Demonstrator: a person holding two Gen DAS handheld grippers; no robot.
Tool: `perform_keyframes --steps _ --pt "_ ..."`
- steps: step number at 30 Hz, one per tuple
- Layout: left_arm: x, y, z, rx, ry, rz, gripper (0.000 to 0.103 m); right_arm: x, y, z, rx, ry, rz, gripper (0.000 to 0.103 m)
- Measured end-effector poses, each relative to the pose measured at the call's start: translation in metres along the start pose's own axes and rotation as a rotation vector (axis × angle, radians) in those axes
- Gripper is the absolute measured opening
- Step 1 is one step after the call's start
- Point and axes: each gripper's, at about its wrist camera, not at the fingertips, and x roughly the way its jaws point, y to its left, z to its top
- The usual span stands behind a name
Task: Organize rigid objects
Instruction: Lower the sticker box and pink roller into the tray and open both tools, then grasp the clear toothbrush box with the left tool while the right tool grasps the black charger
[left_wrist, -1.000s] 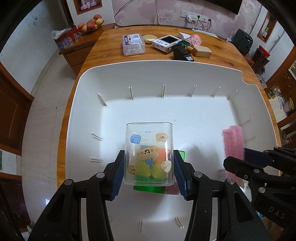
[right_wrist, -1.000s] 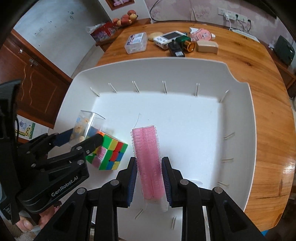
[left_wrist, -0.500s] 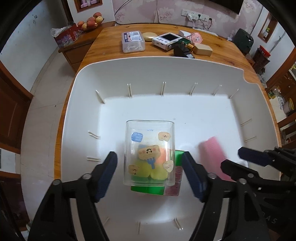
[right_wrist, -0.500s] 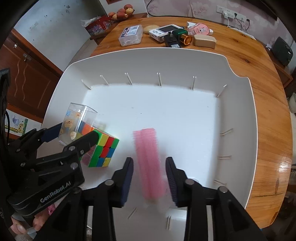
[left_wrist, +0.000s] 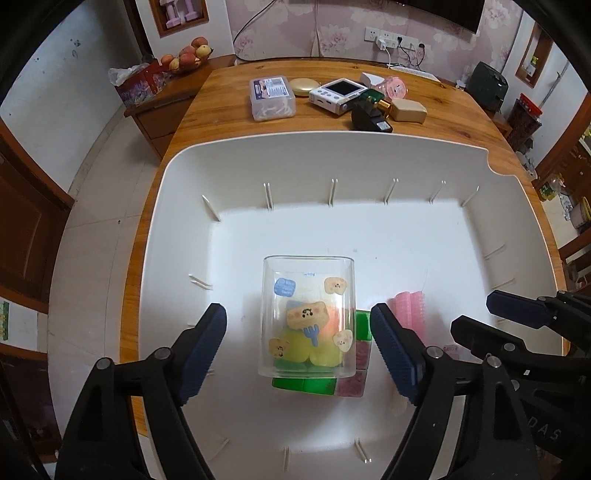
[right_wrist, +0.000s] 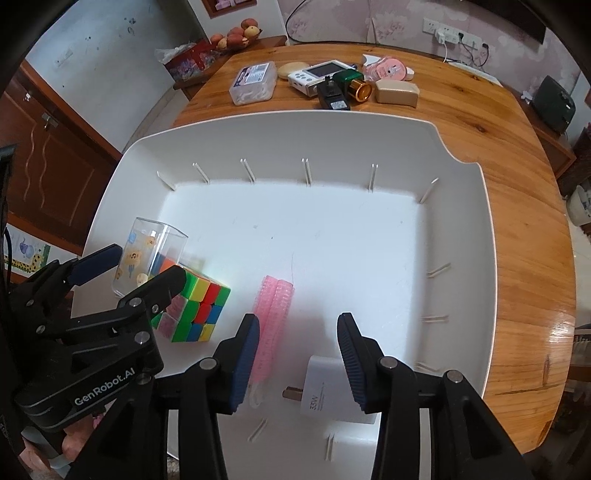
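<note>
With the clear sticker-covered cup (left_wrist: 308, 317) standing upright in the white bin (left_wrist: 369, 155) beside the Rubik's cube (right_wrist: 194, 308) and the pink hair roller (right_wrist: 273, 314) lying nearby, both the left gripper (left_wrist: 299, 347) and right gripper (right_wrist: 299, 350) are spread wide and holding nothing, so each should lift straight up to avoid knocking anything over.

My left tongs (right_wrist: 122, 275) read "GenRobot.AI"; my right tongs (left_wrist: 480, 314) show "DAS"; the white charger (right_wrist: 325, 391) is marked "33W".

A bowl of red and yellow fruit (left_wrist: 188, 55) sits on the brown wooden sideboard (left_wrist: 162, 110), beside white wall sockets (left_wrist: 388, 37).
</note>
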Motion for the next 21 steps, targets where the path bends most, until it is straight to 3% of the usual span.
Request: perform_keyframes --steps 12,16,18,21 --pt "-0.01 0.021 0.015 -0.043 -0.034 -0.043 0.085 -0.008 -0.001 0.006 0.0 -0.056 -0.02 0.045" --pt "-0.017 0.027 0.029 -0.039 -0.041 -0.084 0.088 -0.018 0.001 0.013 -0.017 -0.103 -0.053 0.045" --pt "-0.023 0.031 0.042 -0.035 -0.055 -0.088 0.095 -0.023 0.001 0.019 -0.027 -0.122 -0.066 0.045" --pt "-0.036 0.036 0.064 -0.018 -0.078 -0.083 0.095 -0.034 -0.001 0.036 -0.034 -0.136 -0.052 0.045"
